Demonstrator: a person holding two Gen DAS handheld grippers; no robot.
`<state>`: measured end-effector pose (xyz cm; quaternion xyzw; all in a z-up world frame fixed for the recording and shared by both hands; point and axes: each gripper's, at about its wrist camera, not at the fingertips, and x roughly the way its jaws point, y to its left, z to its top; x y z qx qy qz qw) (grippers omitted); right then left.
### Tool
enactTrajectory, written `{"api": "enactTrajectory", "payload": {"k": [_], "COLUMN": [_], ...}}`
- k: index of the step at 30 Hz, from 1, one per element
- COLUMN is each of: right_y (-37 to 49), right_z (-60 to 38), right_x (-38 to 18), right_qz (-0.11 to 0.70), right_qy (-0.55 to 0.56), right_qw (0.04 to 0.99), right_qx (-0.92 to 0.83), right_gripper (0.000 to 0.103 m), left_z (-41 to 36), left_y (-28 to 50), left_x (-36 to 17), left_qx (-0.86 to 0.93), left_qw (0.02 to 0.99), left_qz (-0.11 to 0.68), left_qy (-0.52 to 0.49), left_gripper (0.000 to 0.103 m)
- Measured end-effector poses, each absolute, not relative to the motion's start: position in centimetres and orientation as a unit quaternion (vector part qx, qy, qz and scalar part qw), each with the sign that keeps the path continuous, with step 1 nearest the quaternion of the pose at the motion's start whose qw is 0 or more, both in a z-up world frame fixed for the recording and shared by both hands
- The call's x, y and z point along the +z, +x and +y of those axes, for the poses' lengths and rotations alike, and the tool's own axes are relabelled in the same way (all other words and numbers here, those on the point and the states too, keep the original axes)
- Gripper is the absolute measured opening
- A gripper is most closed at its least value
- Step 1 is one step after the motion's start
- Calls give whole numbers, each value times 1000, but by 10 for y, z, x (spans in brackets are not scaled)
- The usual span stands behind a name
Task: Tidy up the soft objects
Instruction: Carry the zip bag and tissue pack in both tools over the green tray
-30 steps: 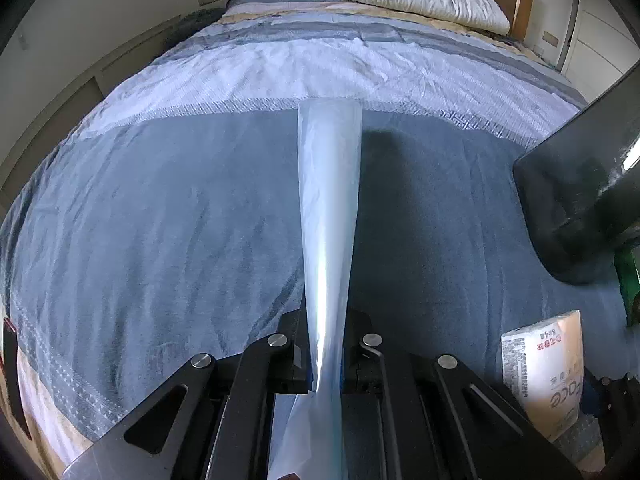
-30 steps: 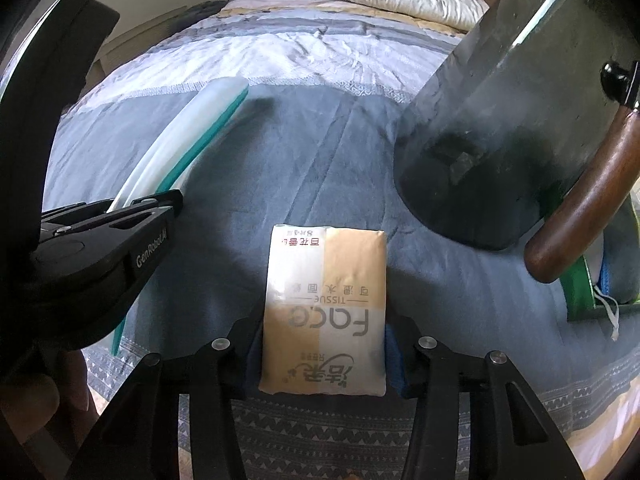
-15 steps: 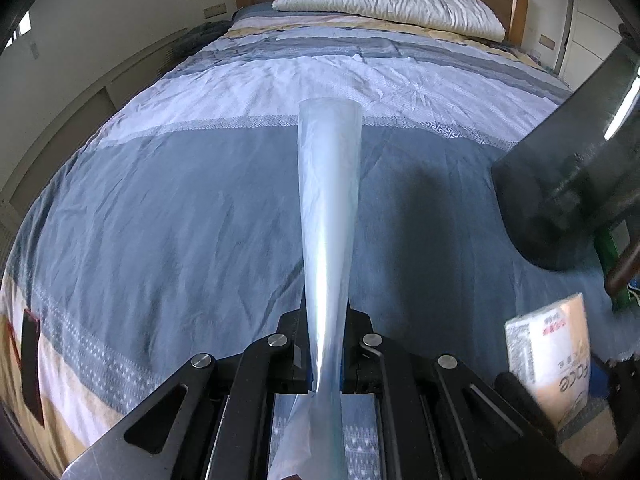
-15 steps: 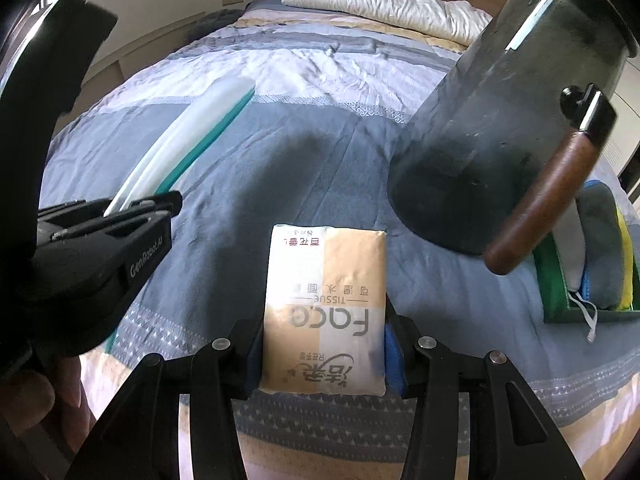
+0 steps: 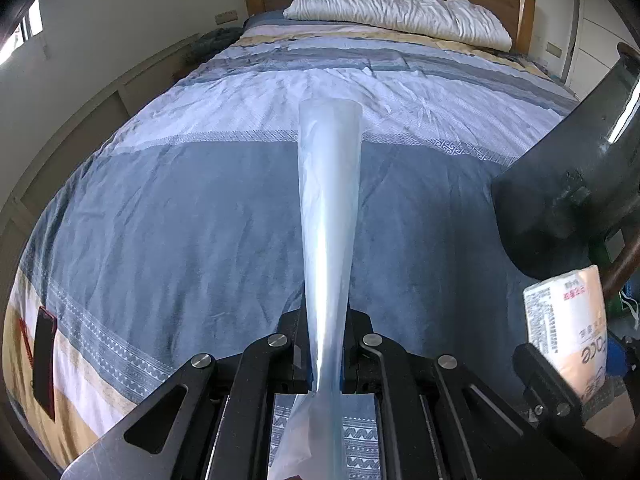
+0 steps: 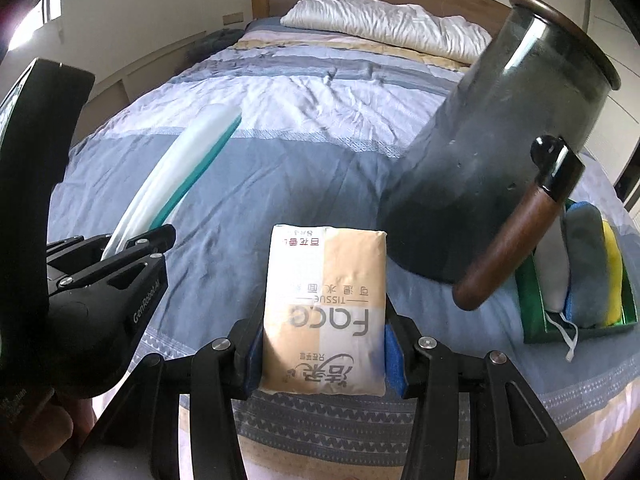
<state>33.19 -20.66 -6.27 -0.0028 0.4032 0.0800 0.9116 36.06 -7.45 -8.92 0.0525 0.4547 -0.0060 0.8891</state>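
Note:
My left gripper [image 5: 325, 376] is shut on a flat pale blue plastic pack [image 5: 329, 216], held edge-on above the bed; it also shows in the right wrist view [image 6: 176, 176] as a white and teal pack. My right gripper [image 6: 324, 364] is shut on a beige tissue pack [image 6: 326, 312] and holds it above the bed's foot; the pack also shows in the left wrist view [image 5: 568, 320]. A green tray [image 6: 530, 304] on the bed at the right holds a white, a grey-blue and a yellow soft item [image 6: 586, 264].
A dark glass jar with a wooden handle [image 6: 492, 152] stands tilted in view on the blue bedspread [image 5: 160, 216], just left of the tray. A white pillow [image 5: 400, 12] lies at the wooden headboard. A dark flat object [image 5: 42, 360] lies at the bed's left edge.
Both grippers have risen and pulled back from the bed with their packs still held. More of the bed, the jar and the tray now shows.

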Motion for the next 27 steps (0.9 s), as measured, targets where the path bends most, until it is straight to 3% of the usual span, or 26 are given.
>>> {"api": "enactTrajectory", "payload": {"k": [27], "right_y": [247], "right_z": [-277], "right_x": [-89], "right_qz": [455], "right_qy": [-46], "right_qw": [886], "right_qx": [79], "right_gripper": [47], "left_z": [-135], "left_y": [281], "left_x": [-109], "left_qx": [-42], "left_qw": [861], "left_qz": [501], "left_qy": [78], "left_gripper": [6]}}
